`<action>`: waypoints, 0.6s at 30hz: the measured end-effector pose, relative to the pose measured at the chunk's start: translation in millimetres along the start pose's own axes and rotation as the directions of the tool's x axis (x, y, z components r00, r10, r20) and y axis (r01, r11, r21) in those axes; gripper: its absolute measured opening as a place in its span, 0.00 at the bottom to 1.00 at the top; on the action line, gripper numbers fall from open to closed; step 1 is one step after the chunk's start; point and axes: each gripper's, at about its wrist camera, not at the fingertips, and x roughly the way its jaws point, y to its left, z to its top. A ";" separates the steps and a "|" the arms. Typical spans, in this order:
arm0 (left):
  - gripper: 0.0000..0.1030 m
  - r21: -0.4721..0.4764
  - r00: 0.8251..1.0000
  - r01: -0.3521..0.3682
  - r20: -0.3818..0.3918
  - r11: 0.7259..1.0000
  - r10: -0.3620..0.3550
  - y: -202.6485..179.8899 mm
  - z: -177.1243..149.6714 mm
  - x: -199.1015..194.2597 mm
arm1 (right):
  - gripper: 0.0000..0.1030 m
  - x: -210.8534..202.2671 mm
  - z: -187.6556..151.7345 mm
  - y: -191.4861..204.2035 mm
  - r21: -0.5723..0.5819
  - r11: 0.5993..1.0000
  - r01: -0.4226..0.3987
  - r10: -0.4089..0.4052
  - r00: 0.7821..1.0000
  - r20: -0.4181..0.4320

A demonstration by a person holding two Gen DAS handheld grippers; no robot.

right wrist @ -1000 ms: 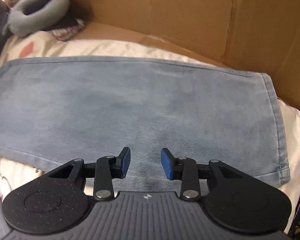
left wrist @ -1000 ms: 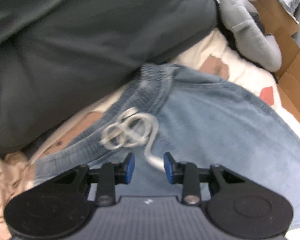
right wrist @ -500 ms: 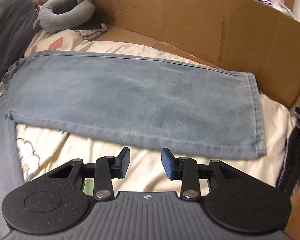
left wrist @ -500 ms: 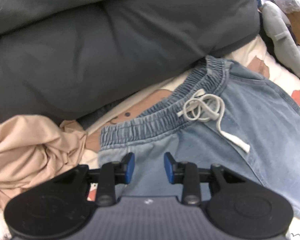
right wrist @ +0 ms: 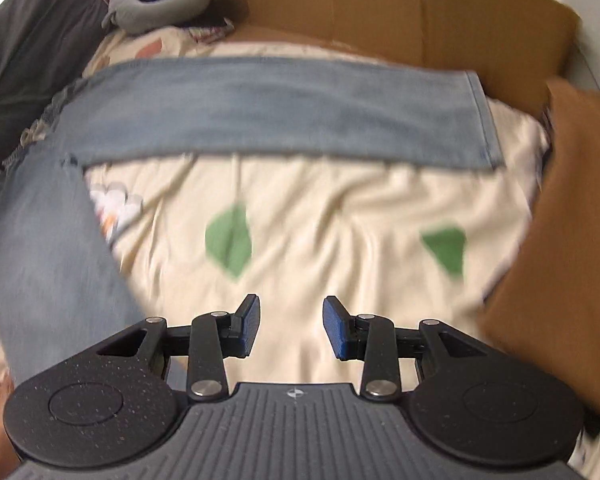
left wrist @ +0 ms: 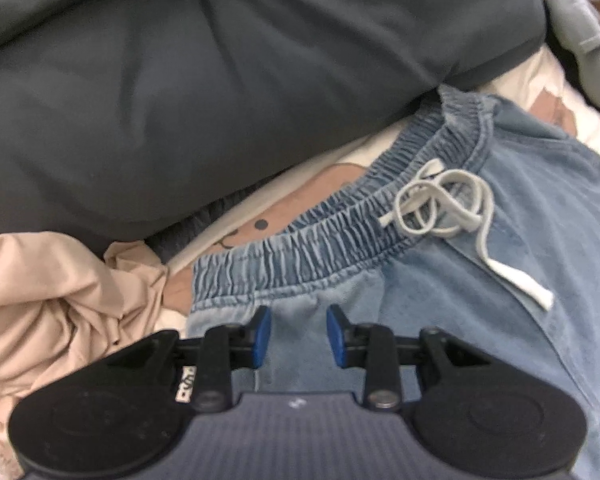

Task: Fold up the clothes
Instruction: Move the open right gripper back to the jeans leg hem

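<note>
Below left gripper (left wrist: 298, 334) fingertips: jeans (left wrist: 500, 280) waistband.

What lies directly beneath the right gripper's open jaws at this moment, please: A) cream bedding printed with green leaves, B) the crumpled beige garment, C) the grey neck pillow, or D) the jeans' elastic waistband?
A: in the right wrist view the right gripper hangs over the cream bedding, with the jeans lying apart, further up and to the left in the picture.

Dark grey duvet (left wrist: 220, 80), crumpled beige cloth (left wrist: 52, 304), grey neck pillow (right wrist: 156, 4), cardboard walls (right wrist: 380, 4), leaf-print cream sheet (right wrist: 320, 240).
</note>
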 end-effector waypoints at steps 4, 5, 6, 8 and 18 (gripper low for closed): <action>0.13 -0.025 0.999 -0.033 -0.036 0.999 0.033 7.3 -0.4 16.8 | 0.40 -23.8 -43.6 2.8 0.064 0.998 0.018 -0.015 0.999 -0.045; 0.04 -0.031 0.998 -0.046 -0.044 0.998 0.045 9.9 -1.1 20.8 | 0.40 -29.6 -53.9 2.6 0.079 0.997 0.026 -0.021 0.998 -0.056; 0.03 -0.038 0.997 -0.056 -0.051 0.998 0.054 13.0 -1.5 24.2 | 0.40 -35.3 -64.0 1.3 0.096 0.995 0.034 -0.028 0.997 -0.068; 0.03 -0.060 0.997 -0.047 -0.061 0.997 0.043 20.2 -1.1 29.1 | 0.40 -46.5 -83.0 -3.1 0.123 0.991 0.055 -0.043 0.994 -0.098; 0.04 0.005 0.991 -0.071 -0.111 0.997 0.071 28.1 12.1 38.6 | 0.40 -78.4 -155.9 -25.7 0.265 0.955 0.133 -0.071 0.971 -0.230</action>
